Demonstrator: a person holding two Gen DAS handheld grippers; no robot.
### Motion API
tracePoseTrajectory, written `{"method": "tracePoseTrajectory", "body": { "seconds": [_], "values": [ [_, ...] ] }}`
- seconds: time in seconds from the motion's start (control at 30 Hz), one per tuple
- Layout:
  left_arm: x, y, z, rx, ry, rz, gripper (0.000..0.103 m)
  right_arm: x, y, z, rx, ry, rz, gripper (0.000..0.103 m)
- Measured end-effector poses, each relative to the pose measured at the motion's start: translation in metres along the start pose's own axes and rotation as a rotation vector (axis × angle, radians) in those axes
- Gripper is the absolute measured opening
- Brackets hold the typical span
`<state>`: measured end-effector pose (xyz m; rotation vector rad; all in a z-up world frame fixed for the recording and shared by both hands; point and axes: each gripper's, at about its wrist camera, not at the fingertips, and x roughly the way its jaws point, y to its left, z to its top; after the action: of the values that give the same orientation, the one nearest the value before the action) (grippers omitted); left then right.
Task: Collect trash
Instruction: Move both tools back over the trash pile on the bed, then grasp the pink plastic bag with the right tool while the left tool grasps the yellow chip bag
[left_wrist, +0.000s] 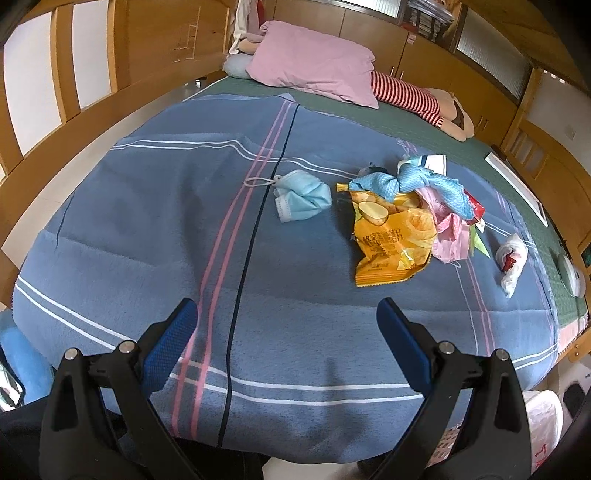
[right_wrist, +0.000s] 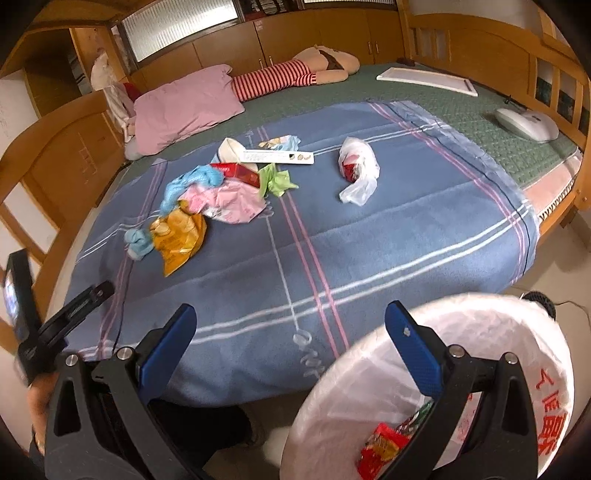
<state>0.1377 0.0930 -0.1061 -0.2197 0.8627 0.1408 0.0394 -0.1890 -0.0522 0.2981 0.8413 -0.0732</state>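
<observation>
Obs: both tools are over the near edge of the bed, nothing held. Your left tool has its jaws wide apart, empty. Your right tool likewise stands apart and empty, just above the bin with its white liner, which sits by the bed's near right corner; a red wrapper already lies inside.

Trash location: on the blue striped blanket, well ahead of both tools. Nearest your left tool is the crumpled face mask, lying alone. Just to its right is a heap: yellow chip bag, blue cloth, pink wrapper, all touching or overlapping. A knotted white plastic bag lies apart, on the right side.

Judgement: little is collected so far; the next step is a reach and pick.

Advice:
- Take isolated items first: mask with the left, white bag with the right.
- Come down over the bunched middle, not the ear loop.
- Pinch shallow so you don't catch blanket pile.
- For the heap, lift the top item alone; the chip bag may slip, so grip a crimped edge.
- Open only once over the liner's mouth.
</observation>
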Motion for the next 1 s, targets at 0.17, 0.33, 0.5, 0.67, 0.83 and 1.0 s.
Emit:
{"method": "tracePoseTrajectory", "body": {
  "seconds": [0.17, 0.33, 0.5, 0.67, 0.83, 1.0],
  "values": [
    [-0.011, 0.017, 0.004, -0.084, -0.085, 0.145, 0.097, 0.042, 0.019, 0.025, 0.01, 0.02, -0.006, 0.1],
    [-0.019, 0.042, 0.006, -0.229, -0.128, 0.18, 0.097, 0.097, 0.064, 0.05, 0.004, 0.061, 0.045, 0.1],
    [-0.016, 0.053, 0.008, -0.273, -0.11, 0.197, 0.097, 0.148, 0.111, 0.062, -0.03, 0.117, 0.12, 0.1],
    [-0.014, 0.059, 0.005, -0.328, -0.114, 0.208, 0.098, 0.203, 0.129, 0.059, -0.021, 0.183, 0.128, 0.096],
    [-0.013, 0.055, 0.006, -0.284, -0.109, 0.232, 0.098, 0.206, 0.135, 0.048, -0.043, 0.195, 0.194, 0.037],
    [-0.013, 0.055, 0.005, -0.29, -0.11, 0.229, 0.098, 0.178, 0.139, 0.037, -0.088, 0.181, 0.257, 0.021]
  ]
}}
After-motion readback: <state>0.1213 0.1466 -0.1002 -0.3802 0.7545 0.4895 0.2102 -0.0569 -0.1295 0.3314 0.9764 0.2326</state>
